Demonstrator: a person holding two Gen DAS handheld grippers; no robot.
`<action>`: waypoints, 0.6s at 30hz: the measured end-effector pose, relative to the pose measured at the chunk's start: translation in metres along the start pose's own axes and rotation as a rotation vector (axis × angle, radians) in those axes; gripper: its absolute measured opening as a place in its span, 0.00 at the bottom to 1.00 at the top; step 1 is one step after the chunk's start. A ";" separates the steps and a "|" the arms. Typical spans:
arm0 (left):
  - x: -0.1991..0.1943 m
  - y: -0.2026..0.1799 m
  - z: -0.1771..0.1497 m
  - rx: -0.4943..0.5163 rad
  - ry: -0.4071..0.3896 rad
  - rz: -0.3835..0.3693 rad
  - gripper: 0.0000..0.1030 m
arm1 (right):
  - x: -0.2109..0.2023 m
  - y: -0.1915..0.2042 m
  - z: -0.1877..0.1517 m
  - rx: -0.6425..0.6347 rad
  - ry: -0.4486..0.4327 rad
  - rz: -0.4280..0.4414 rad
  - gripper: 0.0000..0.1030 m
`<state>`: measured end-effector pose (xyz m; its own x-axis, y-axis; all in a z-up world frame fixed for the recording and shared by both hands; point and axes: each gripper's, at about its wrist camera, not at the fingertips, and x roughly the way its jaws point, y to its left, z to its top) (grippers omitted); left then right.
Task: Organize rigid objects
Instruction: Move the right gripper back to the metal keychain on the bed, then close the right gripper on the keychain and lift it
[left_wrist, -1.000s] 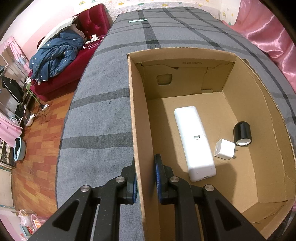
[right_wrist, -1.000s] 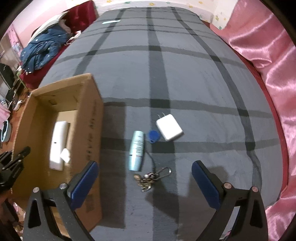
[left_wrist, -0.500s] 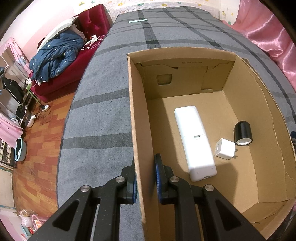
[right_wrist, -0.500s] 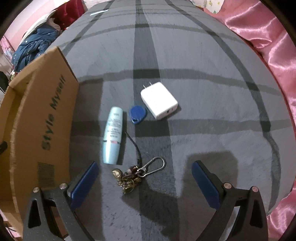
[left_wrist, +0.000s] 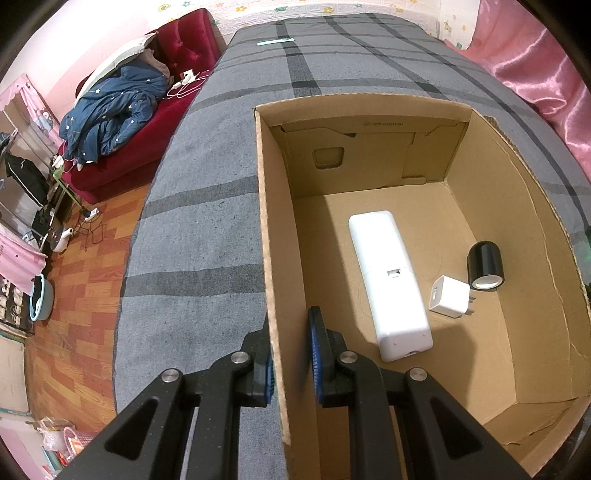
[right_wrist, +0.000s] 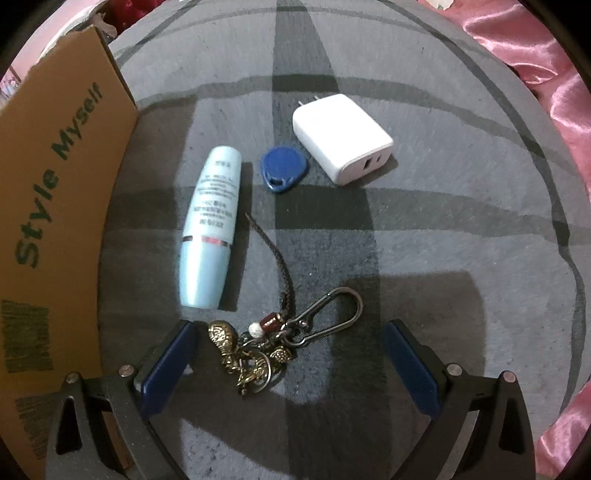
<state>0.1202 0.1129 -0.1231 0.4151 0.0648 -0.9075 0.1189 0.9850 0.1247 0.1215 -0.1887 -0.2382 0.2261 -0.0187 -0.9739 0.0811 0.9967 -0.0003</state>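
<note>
The left gripper (left_wrist: 290, 334) is clamped on the near left wall of an open cardboard box (left_wrist: 546, 236) on a grey plaid bedcover (left_wrist: 192, 240); inside lie a long white device (left_wrist: 388, 280), a small white plug (left_wrist: 448, 297) and a black cylinder (left_wrist: 484, 264), its far end hidden. The right gripper (right_wrist: 288, 354) hangs with jaws wide and empty over a key bunch (right_wrist: 266, 347), partly in shadow between its fingers. Beyond lie a pale blue tube (right_wrist: 210, 229) with unreadable print, a blue fob (right_wrist: 284, 168) and a white charger (right_wrist: 341, 138), with the box cut off at left.
</note>
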 end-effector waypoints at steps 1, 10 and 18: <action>0.000 0.000 0.000 -0.001 0.000 -0.001 0.16 | 0.002 0.001 0.000 0.000 0.001 -0.001 1.00; 0.000 0.000 0.000 0.000 0.001 0.000 0.16 | -0.002 0.001 0.000 0.010 0.000 -0.001 0.95; 0.000 0.003 0.000 -0.011 0.000 -0.011 0.16 | -0.013 -0.006 0.005 0.019 0.021 0.002 0.30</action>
<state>0.1207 0.1163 -0.1228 0.4141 0.0536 -0.9086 0.1140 0.9873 0.1102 0.1233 -0.1952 -0.2246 0.2054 -0.0147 -0.9786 0.0988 0.9951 0.0058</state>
